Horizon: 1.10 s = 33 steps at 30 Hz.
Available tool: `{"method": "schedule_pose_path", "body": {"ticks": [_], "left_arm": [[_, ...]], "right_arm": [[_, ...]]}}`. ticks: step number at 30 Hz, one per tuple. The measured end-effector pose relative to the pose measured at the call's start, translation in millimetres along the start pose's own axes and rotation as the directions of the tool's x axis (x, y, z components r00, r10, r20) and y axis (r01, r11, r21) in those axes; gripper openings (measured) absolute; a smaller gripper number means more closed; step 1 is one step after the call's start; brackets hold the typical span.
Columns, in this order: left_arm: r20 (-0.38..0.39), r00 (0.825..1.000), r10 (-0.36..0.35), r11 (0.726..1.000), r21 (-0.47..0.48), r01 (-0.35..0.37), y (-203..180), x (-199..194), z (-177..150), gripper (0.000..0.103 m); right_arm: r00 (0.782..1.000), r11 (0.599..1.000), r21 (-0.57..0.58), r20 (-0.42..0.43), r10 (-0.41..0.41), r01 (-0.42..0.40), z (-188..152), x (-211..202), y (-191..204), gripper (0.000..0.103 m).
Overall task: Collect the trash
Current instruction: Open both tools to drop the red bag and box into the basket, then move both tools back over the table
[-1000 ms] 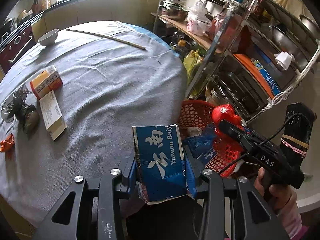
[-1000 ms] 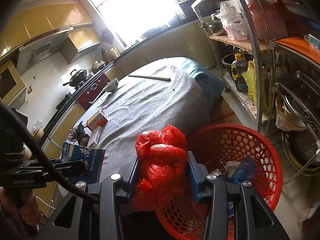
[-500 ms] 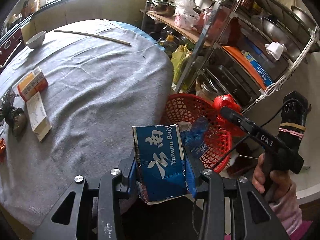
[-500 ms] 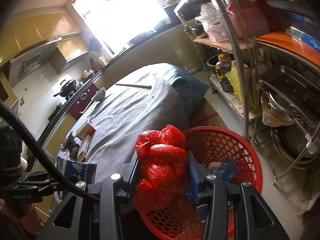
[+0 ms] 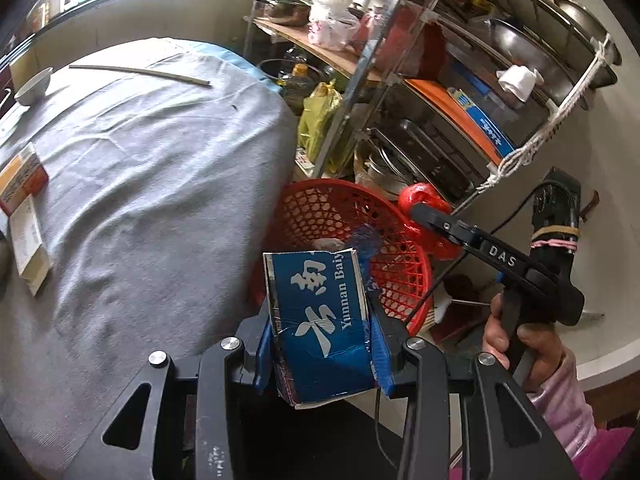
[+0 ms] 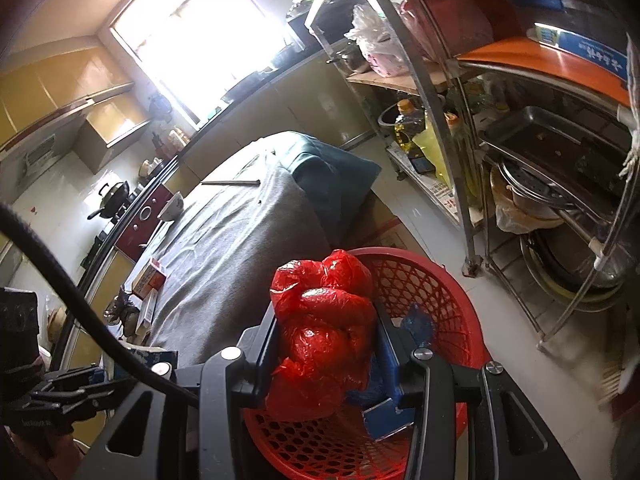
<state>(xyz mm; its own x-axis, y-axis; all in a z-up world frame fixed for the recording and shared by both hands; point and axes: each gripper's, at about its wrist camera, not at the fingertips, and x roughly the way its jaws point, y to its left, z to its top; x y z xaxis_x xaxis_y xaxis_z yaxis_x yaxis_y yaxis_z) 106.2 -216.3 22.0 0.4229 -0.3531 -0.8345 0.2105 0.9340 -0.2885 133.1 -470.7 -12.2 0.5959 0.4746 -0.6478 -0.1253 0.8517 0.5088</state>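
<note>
**Both loads now nearer the basket**

Since the earlier frames, both hands have carried their loads off the bench (image 5: 140, 184) toward the red basket (image 6: 436, 288).

- Right gripper (image 6: 328, 344): clenched on red bag (image 6: 324, 320), above the basket.
- Left gripper (image 5: 320, 336): grasping blue carton (image 5: 316, 312), short of the rim.

Risk: released now, the carton would likely strike the rim and fall outside.
</note>
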Motion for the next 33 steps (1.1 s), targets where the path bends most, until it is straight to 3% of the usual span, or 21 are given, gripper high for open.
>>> {"method": "schedule_pose_path", "body": {"ticks": [19, 24, 29, 33], "left_arm": [[-0.049, 0.998, -0.026, 0.999, 0.045, 0.029, -18, 33, 3, 0.044], [-0.067, 0.997, -0.024, 0.999, 0.038, 0.027, -18, 41, 2, 0.058], [-0.063, 0.998, -0.013, 0.999, 0.031, 0.015, -12, 37, 1, 0.058], [-0.049, 0.999, -0.014, 1.000, 0.006, 0.014, -3, 28, -1, 0.059]], "right_arm": [[1.000, 0.995, 0.092, -0.002, 0.028, -0.028, 2, 9, -13, 0.050], [0.999, 0.991, 0.127, -0.006, 0.051, -0.050, 8, 19, -11, 0.053], [0.997, 0.980, 0.184, 0.003, 0.081, -0.080, 13, 26, -14, 0.056], [0.997, 0.985, 0.157, 0.023, 0.071, -0.074, 13, 19, -12, 0.056]]}}
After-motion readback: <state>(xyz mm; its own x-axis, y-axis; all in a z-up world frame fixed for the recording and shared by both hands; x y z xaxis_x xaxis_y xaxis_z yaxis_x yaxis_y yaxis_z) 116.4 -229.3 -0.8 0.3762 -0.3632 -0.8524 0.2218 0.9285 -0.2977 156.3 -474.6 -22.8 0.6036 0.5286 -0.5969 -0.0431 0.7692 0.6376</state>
